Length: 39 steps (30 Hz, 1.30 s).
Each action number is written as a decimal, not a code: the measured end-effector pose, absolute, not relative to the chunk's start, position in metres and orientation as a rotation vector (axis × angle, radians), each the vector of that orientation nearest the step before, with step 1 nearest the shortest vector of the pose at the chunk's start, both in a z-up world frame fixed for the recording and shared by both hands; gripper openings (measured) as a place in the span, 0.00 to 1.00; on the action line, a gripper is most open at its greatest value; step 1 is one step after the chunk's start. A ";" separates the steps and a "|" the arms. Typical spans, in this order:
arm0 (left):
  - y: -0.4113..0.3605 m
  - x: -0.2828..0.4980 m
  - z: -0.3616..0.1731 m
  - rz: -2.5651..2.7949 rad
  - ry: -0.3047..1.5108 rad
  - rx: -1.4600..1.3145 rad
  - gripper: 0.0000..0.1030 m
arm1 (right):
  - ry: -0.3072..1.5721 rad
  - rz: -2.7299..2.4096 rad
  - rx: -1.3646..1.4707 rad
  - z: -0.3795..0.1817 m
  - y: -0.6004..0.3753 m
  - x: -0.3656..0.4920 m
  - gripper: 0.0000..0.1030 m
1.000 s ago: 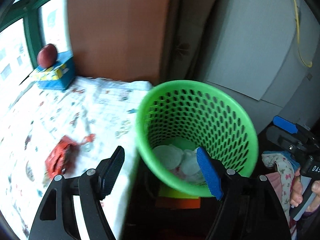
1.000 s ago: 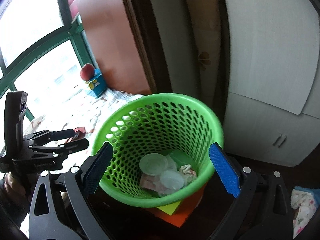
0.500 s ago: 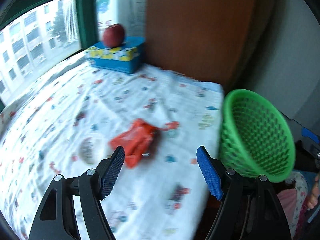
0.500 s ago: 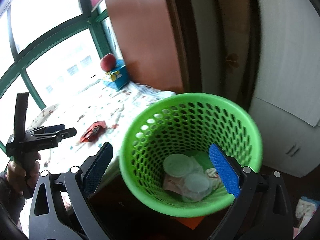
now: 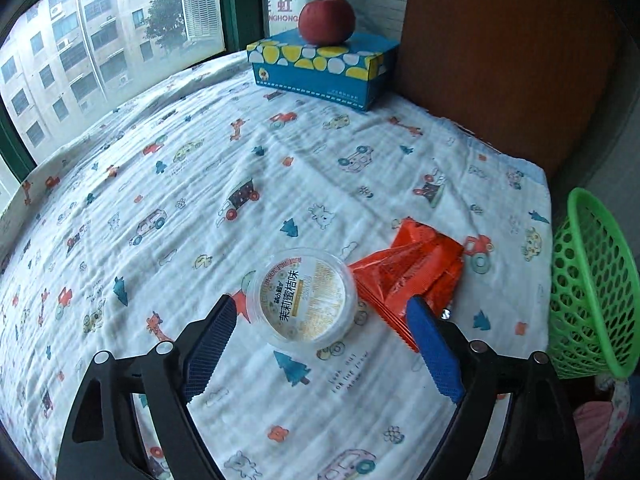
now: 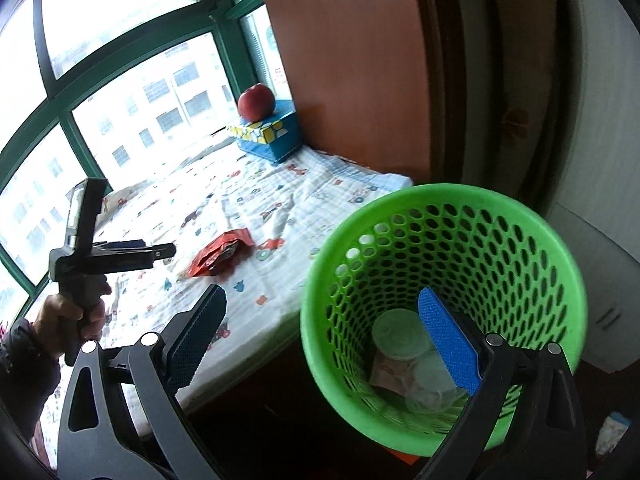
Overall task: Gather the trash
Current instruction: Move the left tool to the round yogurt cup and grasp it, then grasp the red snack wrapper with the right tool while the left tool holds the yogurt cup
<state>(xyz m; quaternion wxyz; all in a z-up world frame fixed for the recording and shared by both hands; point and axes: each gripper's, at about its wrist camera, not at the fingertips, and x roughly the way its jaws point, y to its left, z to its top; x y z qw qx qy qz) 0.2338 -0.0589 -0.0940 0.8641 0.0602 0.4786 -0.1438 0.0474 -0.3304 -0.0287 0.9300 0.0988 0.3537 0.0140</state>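
A clear round plastic cup [image 5: 302, 298] with a printed label lies on the patterned cloth [image 5: 180, 168], touching a crumpled red wrapper [image 5: 408, 276] on its right. My left gripper [image 5: 320, 308] hovers just above them, its jaws opening. The cup sits between the fingertips with no pad pressing on it. The green mesh basket [image 5: 592, 288] stands off the cloth's right edge. In the right wrist view my right gripper [image 6: 322, 296] hangs open above the basket [image 6: 460, 240], empty, and round lids [image 6: 400, 338] lie inside. A hand [image 6: 76, 312] holds the left gripper [image 6: 164, 250] near the red wrapper [image 6: 222, 252].
A blue tissue box [image 5: 320, 68] with a red apple [image 5: 327, 20] on top stands at the cloth's far end by the window. A brown wooden panel [image 5: 500, 60] rises behind it. A white cabinet [image 6: 600, 140] stands right of the basket, which rests on an orange object.
The left gripper swung away from the basket, over the cloth and down toward the cup and wrapper, and its jaws widened. The right gripper drifted left, so the basket sits further right in its view.
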 end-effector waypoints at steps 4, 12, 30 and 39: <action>-0.057 0.246 -0.105 -0.298 1.033 0.111 0.84 | 0.736 0.042 0.205 -0.033 -0.324 0.055 0.93; -0.055 0.261 -0.119 -0.296 1.060 0.083 0.84 | 0.761 0.063 0.201 -0.041 -0.313 0.066 0.93; -0.028 0.252 -0.103 -0.297 1.003 0.063 0.64 | 0.804 0.136 0.162 -0.052 -0.278 0.095 0.93; 0.005 0.236 -0.078 -0.269 0.968 0.030 0.65 | 0.834 0.228 0.123 -0.064 -0.241 0.131 0.93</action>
